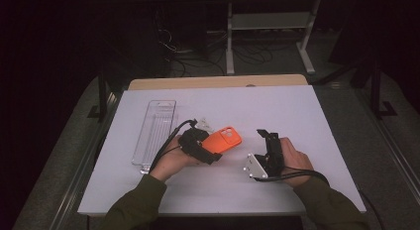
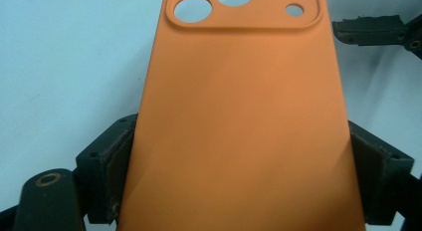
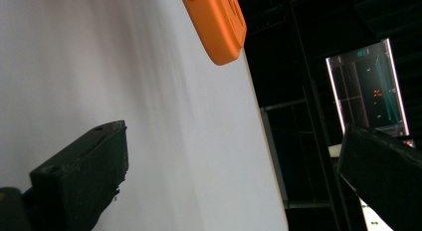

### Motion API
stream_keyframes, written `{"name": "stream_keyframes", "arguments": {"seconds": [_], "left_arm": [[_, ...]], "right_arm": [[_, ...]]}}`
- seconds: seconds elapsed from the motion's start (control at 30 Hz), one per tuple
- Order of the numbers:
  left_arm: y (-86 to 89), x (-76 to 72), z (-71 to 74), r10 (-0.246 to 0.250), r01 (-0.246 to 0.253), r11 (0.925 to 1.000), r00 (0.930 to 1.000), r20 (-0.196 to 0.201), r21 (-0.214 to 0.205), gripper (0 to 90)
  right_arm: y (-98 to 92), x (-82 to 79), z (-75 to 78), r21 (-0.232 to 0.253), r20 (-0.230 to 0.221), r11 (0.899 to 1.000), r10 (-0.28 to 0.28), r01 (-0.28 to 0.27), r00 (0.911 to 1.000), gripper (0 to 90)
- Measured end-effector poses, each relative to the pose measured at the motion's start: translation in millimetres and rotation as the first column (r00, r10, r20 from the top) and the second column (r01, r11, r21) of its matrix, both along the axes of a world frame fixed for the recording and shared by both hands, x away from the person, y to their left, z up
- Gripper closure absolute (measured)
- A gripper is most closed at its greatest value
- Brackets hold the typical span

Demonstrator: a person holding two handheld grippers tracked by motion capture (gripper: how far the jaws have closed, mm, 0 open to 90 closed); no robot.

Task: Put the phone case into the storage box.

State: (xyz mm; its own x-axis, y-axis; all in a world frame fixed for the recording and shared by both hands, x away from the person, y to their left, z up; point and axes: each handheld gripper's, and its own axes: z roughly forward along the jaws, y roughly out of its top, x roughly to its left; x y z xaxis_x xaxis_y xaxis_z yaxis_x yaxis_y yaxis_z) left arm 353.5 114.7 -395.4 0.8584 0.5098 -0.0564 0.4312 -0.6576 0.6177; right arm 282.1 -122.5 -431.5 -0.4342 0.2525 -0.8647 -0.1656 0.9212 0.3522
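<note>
An orange phone case (image 1: 223, 140) with camera cut-outs is held just above the white table top (image 1: 297, 106), left of the middle. My left gripper (image 1: 211, 149) is shut on its lower end. In the left gripper view the case (image 2: 239, 116) lies back side up, and the pads (image 2: 117, 161) press its two long edges. My right gripper (image 1: 267, 136) rests on the table to the right of the case, open, with nothing between its jaws. From the right gripper (image 3: 239, 156), the case's corner (image 3: 219, 22) shows farther off.
A clear plastic tray (image 1: 156, 133) lies lengthwise at the table's left. A small clear piece (image 1: 204, 123) sits behind the left gripper. Beyond the far edge stand a wooden strip, desk legs and cables on a dark floor.
</note>
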Motion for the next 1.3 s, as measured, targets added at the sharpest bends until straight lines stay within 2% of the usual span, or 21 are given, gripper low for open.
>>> {"name": "stream_keyframes", "arguments": {"seconds": [0.03, 0.07, 0.13, 0.17, 0.3, 0.37, 0.4, 0.47, 0.57, 0.6, 0.77, 0.83, 0.87, 0.93, 0.97, 1.0, 1.03, 1.1, 1.13, 1.17, 1.3], "left_arm": [[0.0, -0.1, 0.0, -0.001, 0.001, 1.0, 1.0, 0.003, 0.0, 14.8], [0.0, -0.1, 0.3, -0.003, 0.003, 1.0, 1.0, 0.0, 0.002, 14.8], [-0.1, -0.3, 0.6, -0.002, 0.002, 1.0, 1.0, 0.001, 0.001, 14.9], [-0.8, -0.9, 0.2, 0.009, -0.009, 0.9999, 1.0, 0.0, -0.014, 14.9], [-0.6, -0.8, 0.6, 0.009, -0.009, 0.9999, 1.0, 0.004, -0.015, 14.9], [-0.6, -0.4, 0.7, 0.005, -0.005, 0.9999, 1.0, 0.008, -0.013, 14.9], [-0.7, -0.5, 0.7, 0.005, -0.005, 0.9999, 1.0, 0.007, -0.014, 14.9], [-0.9, -0.7, 1.1, 0.005, -0.005, 0.9999, 1.0, 0.005, -0.013, 14.8], [-1.0, -0.9, 1.6, 0.002, -0.002, 0.9999, 1.0, 0.006, -0.013, 14.9], [-1.2, -1.2, 1.7, 0.003, -0.003, 0.9999, 1.0, 0.005, -0.014, 14.9], [-2.6, -2.4, 2.3, 0.0, 0.0, 0.9999, 1.0, 0.009, -0.016, 14.9], [-2.9, -2.4, 2.8, -0.008, 0.008, 0.9999, 0.9999, 0.014, -0.011, 14.9], [-3.4, -2.5, 2.7, -0.009, 0.009, 0.9999, 0.9998, 0.018, -0.011, 14.9], [-4.6, -3.3, 2.6, -0.005, 0.005, 0.9999, 0.9999, 0.016, -0.014, 14.9], [-4.1, -2.8, 2.9, -0.022, 0.022, 0.9998, 0.9996, 0.021, 0.005, 14.9], [-4.7, -3.1, 3.3, -0.023, 0.022, 0.9997, 0.9996, 0.017, 0.009, 14.9], [-5.5, -3.4, 2.6, -0.025, 0.025, 0.9997, 0.9994, 0.022, 0.008, 14.9], [-7.0, -4.1, 2.0, -0.03, 0.029, 0.9995, 0.9993, 0.023, 0.011, 14.9], [-7.4, -4.4, 1.6, -0.032, 0.032, 0.9994, 0.9991, 0.026, 0.012, 14.9], [-8.1, -5.0, 1.8, -0.033, 0.033, 0.9994, 0.9993, 0.017, 0.014, 14.9], [-9.0, -4.9, 1.3, -0.043, 0.043, 0.999, 0.9987, 0.028, 0.016, 14.9]], "right_arm": [[0.3, -0.2, -0.2, -0.007, 0.006, 1.0, 0.0, 0.0, 1.0, 0.0], [1.2, -0.7, -1.2, 0.006, 0.01, 1.0, -0.002, 0.002, 0.9999, 0.0], [1.5, -0.7, -1.5, -0.005, 0.021, 1.0, 0.004, -0.004, 0.9998, 0.0], [1.5, -0.9, -1.5, -0.008, 0.025, 1.0, 0.005, -0.005, 0.9997, 0.0], [2.0, -1.7, -2.9, -0.031, 0.056, 0.999, 0.006, -0.005, 0.9984, 0.0], [2.4, -2.7, -3.4, -0.039, 0.037, 0.999, 0.006, -0.005, 0.9993, 0.0], [2.6, -2.3, -2.8, -0.046, 0.061, 0.999, 0.015, -0.012, 0.998, 0.0], [2.9, -2.3, -3.3, -0.059, 0.059, 0.998, 0.026, -0.023, 0.9979, 0.0], [4.4, -3.5, -4.1, -0.055, 0.07, 0.998, 0.023, -0.019, 0.9973, 0.0], [4.5, -2.6, -3.5, -0.075, 0.082, 0.997, 0.037, -0.031, 0.9959, 0.0], [6.2, -4.3, -3.9, -0.085, 0.086, 0.996, 0.037, -0.029, 0.9956, 0.0], [7.6, -5.2, -4.2, -0.071, 0.085, 0.997, 0.032, -0.025, 0.9959, 0.0], [7.8, -4.3, -3.2, -0.099, 0.098, 0.994, 0.049, -0.04, 0.994, 0.0], [8.9, -5.7, -3.2, -0.115, 0.099, 0.993, 0.046, -0.034, 0.9941, 0.0], [9.5, -5.7, -3.0, -0.122, 0.096, 0.992, 0.049, -0.037, 0.9942, 0.0], [11.1, -6.9, -3.2, -0.11, 0.079, 0.993, 0.04, -0.031, 0.996, 0.0], [11.3, -7.0, -3.4, -0.125, 0.083, 0.992, 0.042, -0.031, 0.9957, 0.0], [13.7, -7.9, -2.8, -0.119, 0.107, 0.992, 0.041, -0.028, 0.9934, 0.0], [14.9, -10.0, -4.1, -0.103, 0.091, 0.995, 0.023, -0.014, 0.9956, 0.0], [15.7, -10.2, -3.4, -0.101, 0.095, 0.995, 0.029, -0.019, 0.9951, 0.0], [19.2, -13.3, -1.8, -0.105, 0.106, 0.994, 0.038, -0.026, 0.9936, 0.0]]}}
